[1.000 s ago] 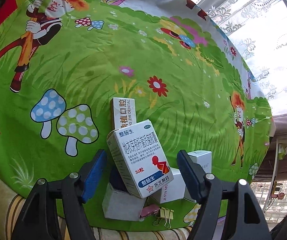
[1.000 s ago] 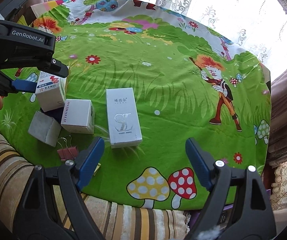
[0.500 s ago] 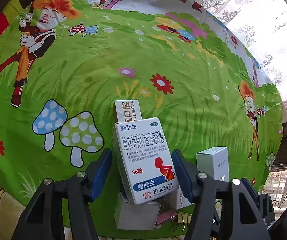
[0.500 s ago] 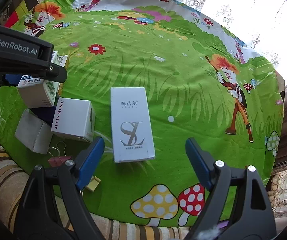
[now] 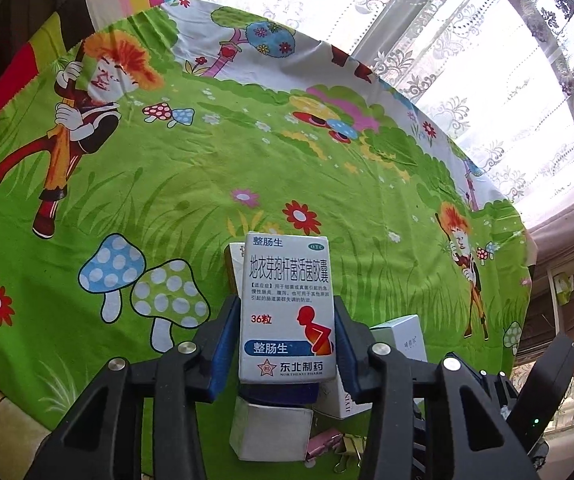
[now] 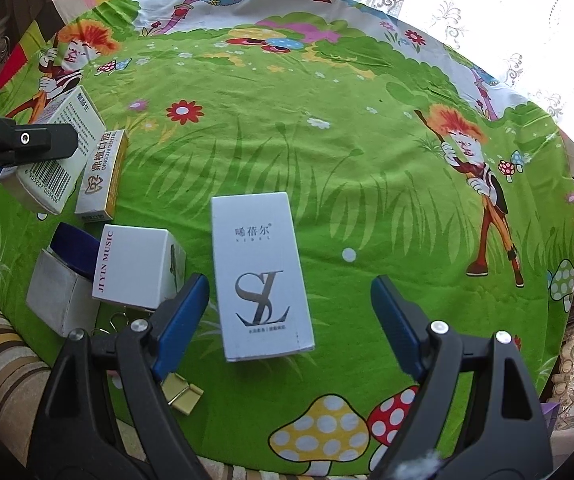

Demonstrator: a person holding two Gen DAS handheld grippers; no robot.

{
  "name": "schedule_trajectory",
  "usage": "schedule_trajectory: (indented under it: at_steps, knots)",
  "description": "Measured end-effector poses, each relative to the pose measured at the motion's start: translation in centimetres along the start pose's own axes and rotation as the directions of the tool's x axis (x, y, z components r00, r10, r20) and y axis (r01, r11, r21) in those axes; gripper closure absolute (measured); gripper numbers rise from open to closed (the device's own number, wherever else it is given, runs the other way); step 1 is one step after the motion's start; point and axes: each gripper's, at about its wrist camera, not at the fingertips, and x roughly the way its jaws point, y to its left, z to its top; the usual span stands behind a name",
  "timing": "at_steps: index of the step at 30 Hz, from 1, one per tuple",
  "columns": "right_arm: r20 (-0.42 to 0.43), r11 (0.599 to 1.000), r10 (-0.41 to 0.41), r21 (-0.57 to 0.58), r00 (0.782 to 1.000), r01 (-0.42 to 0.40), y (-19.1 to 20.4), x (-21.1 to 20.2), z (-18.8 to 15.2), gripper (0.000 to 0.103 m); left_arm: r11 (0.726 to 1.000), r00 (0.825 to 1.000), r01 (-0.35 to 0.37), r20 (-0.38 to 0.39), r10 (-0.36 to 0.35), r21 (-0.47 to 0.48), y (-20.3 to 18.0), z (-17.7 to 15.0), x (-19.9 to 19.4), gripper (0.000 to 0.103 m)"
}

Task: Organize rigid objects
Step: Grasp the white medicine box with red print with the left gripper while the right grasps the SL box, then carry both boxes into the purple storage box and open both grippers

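Our left gripper [image 5: 287,340] has just been closing and its blue pads now clamp the white cardboard medicine box [image 5: 287,308], raised above the green cartoon tablecloth [image 5: 207,184]. Our right gripper [image 6: 287,320] stands apart around the tall white SL box [image 6: 263,276], not touching.

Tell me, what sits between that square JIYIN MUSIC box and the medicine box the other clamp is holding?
The right wrist view shows a narrow yellow-edged dental box lying there, beside the medicine box.
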Motion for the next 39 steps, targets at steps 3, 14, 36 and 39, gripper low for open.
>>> schedule_trajectory:
  at_steps: [3,14,36,39]
  knots:
    - [-0.011,1.0,0.014,0.009,1.0,-0.014,-0.1,0.4,-0.1,0.038,1.0,0.999,0.026,0.026,-0.026,0.004,-0.3,-0.2,-0.2,0.058]
    - [0.014,0.994,0.053,0.091,0.998,-0.054,-1.3,-0.8,-1.2,0.057,0.992,0.995,0.089,0.046,-0.093,0.084,-2.4,-1.7,-1.2,0.058]
    - [0.111,0.982,-0.006,0.189,0.994,-0.015,-3.2,-10.7,-6.4,0.057,0.951,0.967,0.253,-0.075,-0.243,0.178,-6.1,-6.7,-5.1,0.058]
    - [0.121,0.977,-0.017,0.211,0.993,-0.009,-3.8,-12.4,-7.9,0.057,0.94,0.959,0.279,-0.111,-0.262,0.196,-6.9,-8.0,-5.3,0.058]
